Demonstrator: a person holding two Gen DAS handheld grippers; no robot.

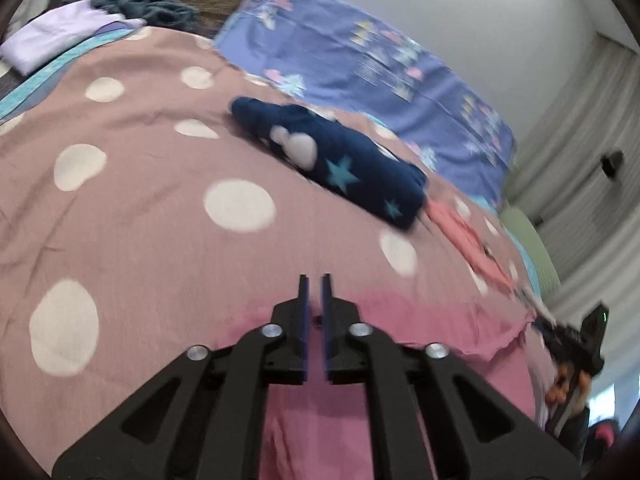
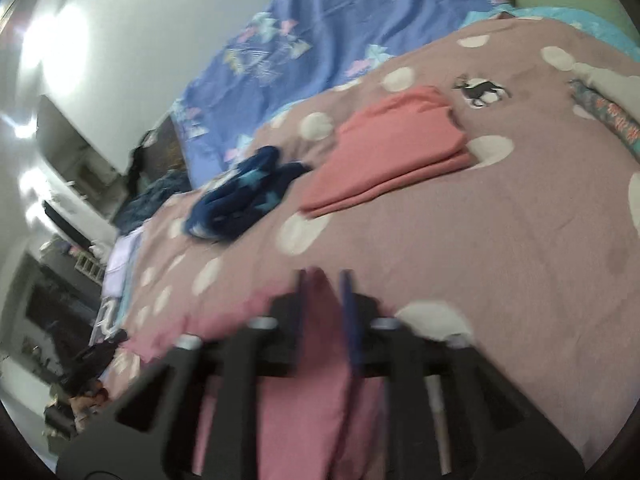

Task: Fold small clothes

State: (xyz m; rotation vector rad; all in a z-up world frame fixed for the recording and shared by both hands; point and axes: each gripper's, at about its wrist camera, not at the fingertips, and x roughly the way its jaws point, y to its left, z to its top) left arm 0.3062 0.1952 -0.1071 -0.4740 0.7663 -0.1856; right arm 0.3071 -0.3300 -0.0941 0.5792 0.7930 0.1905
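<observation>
A bed (image 1: 152,220) fills the room, spread with a dusty-pink cover dotted white, a grey wall behind it.

The pink garment (image 1: 420,332) lies flat on the cover right under both tools. The left gripper (image 1: 315,280) hangs over it with its fingers (image 1: 303,300) a narrow slit apart, nothing pinched between them; pink cloth shows through the gap below. The right gripper (image 2: 323,280) sits over the same pink garment (image 2: 316,380), its fingers (image 2: 347,300) set somewhat wider; the cloth fills the gap, but the blur hides whether the pads touch it.

Ahead of the left fingers and a little to their right lies a navy piece (image 1: 340,164) with pale stars. Past it, further right, is a coral piece (image 1: 468,236). From the right fingers, the navy piece (image 2: 244,196) is ahead to the left and the coral piece (image 2: 392,152), folded flat, is straight ahead.

Beyond those, a blue patterned sheet (image 1: 360,60) runs along the wall. Far ahead-left of the left fingers sit a lilac cloth (image 1: 60,36) and a grey-blue heap (image 1: 140,4). At the right edge of the left view, the other tool shows in a hand (image 1: 572,384).
</observation>
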